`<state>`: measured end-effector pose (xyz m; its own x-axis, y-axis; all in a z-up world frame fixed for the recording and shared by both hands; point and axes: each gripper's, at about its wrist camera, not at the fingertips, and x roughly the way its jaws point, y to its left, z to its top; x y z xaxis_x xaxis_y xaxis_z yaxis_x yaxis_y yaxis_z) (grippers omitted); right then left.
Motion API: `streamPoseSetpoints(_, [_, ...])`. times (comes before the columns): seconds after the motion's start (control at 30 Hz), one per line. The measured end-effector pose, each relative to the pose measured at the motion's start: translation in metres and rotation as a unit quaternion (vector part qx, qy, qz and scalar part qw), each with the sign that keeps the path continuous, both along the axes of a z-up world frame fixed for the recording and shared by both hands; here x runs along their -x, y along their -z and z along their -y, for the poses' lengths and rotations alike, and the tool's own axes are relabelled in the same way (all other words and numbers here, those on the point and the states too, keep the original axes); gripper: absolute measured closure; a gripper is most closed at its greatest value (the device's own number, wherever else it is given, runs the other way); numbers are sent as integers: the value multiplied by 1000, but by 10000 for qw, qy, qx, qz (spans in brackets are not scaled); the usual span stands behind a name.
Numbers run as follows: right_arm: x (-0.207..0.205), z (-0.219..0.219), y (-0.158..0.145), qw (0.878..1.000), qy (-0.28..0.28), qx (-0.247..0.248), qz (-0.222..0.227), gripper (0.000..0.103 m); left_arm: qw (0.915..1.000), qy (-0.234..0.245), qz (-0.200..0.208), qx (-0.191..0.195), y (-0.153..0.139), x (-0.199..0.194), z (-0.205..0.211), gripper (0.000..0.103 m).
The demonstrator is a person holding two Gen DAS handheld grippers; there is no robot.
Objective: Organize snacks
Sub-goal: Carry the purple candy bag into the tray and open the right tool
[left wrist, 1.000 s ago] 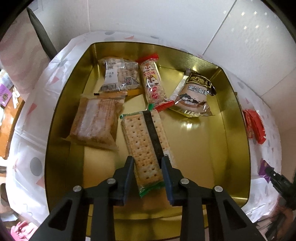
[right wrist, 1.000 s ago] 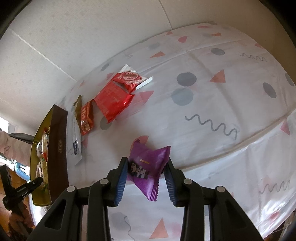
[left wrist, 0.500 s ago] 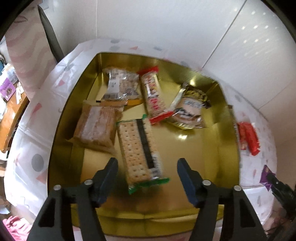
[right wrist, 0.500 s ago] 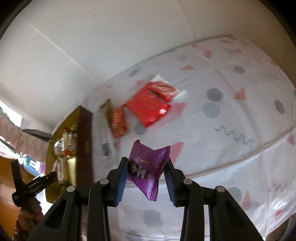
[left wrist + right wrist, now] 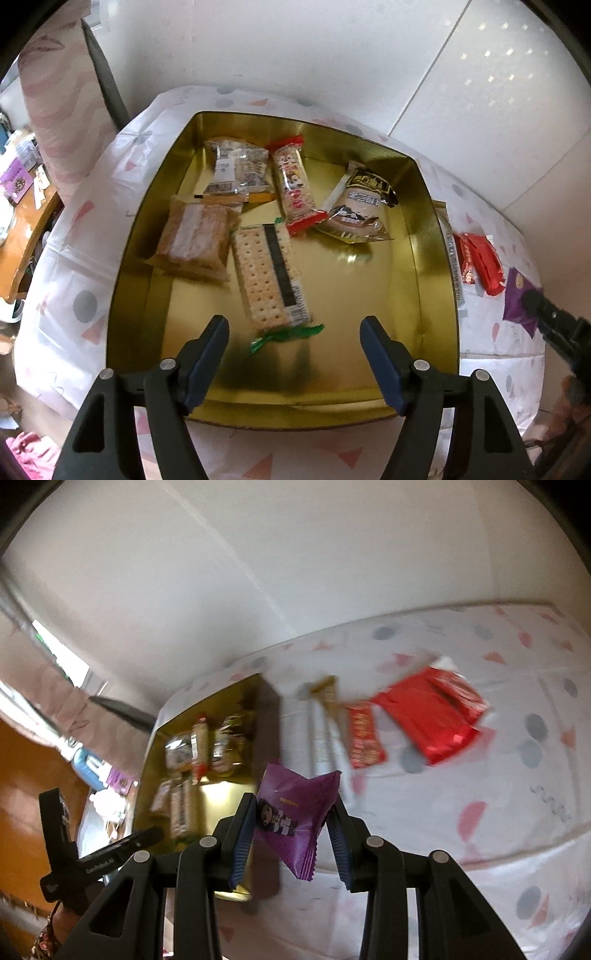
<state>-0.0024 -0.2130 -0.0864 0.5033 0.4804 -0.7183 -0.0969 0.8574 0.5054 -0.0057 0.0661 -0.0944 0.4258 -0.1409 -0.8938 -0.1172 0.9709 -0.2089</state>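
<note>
A gold tin (image 5: 436,280) holds several snacks; it also shows in the right wrist view (image 5: 147,775). A cracker pack (image 5: 267,275) with green ends lies flat on its floor. My left gripper (image 5: 295,341) is open and empty above the tin's near side, just behind the cracker pack. My right gripper (image 5: 291,830) is shut on a purple snack packet (image 5: 291,812) and holds it in the air beside the tin's right wall. The purple packet (image 5: 517,299) shows at the right edge of the left wrist view too.
Red packets (image 5: 424,716) and a long white packet (image 5: 321,731) lie on the patterned tablecloth (image 5: 498,812) right of the tin. In the tin lie a brown wafer pack (image 5: 194,240), a red-ended bar (image 5: 293,184) and a dark-gold pack (image 5: 360,208). A wall stands behind.
My left gripper opened, let go of the cracker pack in the tin and drew back. My right gripper lifted the purple packet off the table and carried it left toward the tin.
</note>
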Motion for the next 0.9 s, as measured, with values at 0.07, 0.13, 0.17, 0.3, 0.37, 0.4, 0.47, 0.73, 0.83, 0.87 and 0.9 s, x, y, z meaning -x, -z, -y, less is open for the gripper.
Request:
streamPoseSetpoints(0.07, [-4, -16, -4, 9998, -204, 31, 38, 64, 10000, -39, 18, 51, -1, 4, -4, 29])
streamPoseSetpoints(0.13, [-9, -31, -5, 9992, -399, 62, 40, 64, 10000, -69, 45, 37, -2, 6, -7, 29])
streamPoseSetpoints(0.17, [-12, -41, -5, 9986, -520, 85, 37, 64, 9999, -80, 58, 36, -3, 7, -8, 29])
streamPoseSetpoints(0.3, [-22, -78, -2, 9950, -975, 208, -9, 64, 9998, -182, 101, 59, -6, 11, -17, 29])
streamPoseSetpoints(0.37, [-26, -94, 4, 9932, -1135, 262, -78, 64, 9996, -234, 137, 60, -8, 14, -22, 29])
streamPoseSetpoints(0.4, [-29, -101, 6, 9924, -1188, 285, -117, 64, 9996, -247, 158, 53, -9, 16, -23, 29])
streamPoseSetpoints(0.47, [-35, -114, 12, 9912, -1276, 293, -206, 64, 9994, -284, 202, 25, -11, 19, -27, 29])
streamPoseSetpoints(0.73, [-58, -149, 28, 9889, -1373, 356, -435, 64, 9985, -474, 256, 65, -14, 28, -45, 29])
streamPoseSetpoints(0.83, [-66, -155, 36, 9895, -1304, 239, -573, 64, 9983, -526, 249, 74, -13, 30, -50, 29])
streamPoseSetpoints(0.87, [-68, -157, 38, 9895, -1292, 232, -605, 64, 9982, -547, 245, 73, -13, 30, -51, 29])
streamPoseSetpoints(0.9, [-71, -159, 42, 9893, -1285, 234, -657, 64, 9981, -555, 242, 75, -13, 31, -52, 29])
